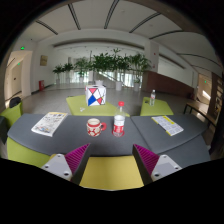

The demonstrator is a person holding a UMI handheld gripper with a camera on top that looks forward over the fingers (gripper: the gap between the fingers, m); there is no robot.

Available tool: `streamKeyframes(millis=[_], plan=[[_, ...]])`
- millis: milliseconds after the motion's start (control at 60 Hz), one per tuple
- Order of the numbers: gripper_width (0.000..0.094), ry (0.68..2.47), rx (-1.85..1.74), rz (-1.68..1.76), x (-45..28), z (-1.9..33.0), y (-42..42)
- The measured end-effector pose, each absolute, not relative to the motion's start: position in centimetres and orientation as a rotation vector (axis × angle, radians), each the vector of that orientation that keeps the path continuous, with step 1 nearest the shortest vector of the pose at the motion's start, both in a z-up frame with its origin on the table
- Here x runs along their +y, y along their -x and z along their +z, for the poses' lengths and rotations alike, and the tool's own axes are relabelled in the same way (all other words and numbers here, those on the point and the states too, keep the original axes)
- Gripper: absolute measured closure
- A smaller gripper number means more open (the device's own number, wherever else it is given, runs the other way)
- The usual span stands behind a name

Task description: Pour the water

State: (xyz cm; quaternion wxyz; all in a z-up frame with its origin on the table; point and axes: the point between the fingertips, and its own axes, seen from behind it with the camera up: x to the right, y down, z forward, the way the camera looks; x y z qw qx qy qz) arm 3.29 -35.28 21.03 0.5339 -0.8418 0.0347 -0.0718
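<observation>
1. My claw [112, 160] stands wide open and holds nothing; the two pink pads [77, 156] face each other across a broad gap, with only tabletop between them.
2. I am hovering over a grey table [100, 143] that has yellow-green sections at its edges, one of them directly between my fingers.
3. Ahead of the claw, beyond the fingertips and slightly left of the centre line, I see a cup [94, 126]. It looks white with red markings and stands upright on the grey surface. I cannot tell from here whether anything is in it.
4. Just to the right of the cup, close beside it but not touching, stands a bottle [119, 120] with a red cap and a red label. It is upright. I cannot make out a water level inside.
5. Further beyond these two, I see a white box [95, 96] with coloured patches, sitting toward the far side of the table.
6. Beyond and to the right of the bottle there is a second, smaller bottle-like container [152, 98], too small for me to judge its contents.
7. To the left of the claw lies a paper sheet [49, 123] flat on the table; another sheet [167, 125] lies to the right.
8. Past the table stands a row of green plants [105, 65].
</observation>
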Motion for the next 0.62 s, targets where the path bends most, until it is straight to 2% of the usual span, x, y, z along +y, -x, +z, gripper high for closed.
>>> streamKeyframes(millis=[133, 300, 617], plan=[[0.0083, 1.979, 0.062, -0.168, -40.8, 23.7, -1.2], [0.0081, 1.965, 0.048, -0.145, -44.8, 25.3, 1.0], [0.0082, 1.942, 0.054, -0.152, -47.7, 26.5, 1.4]])
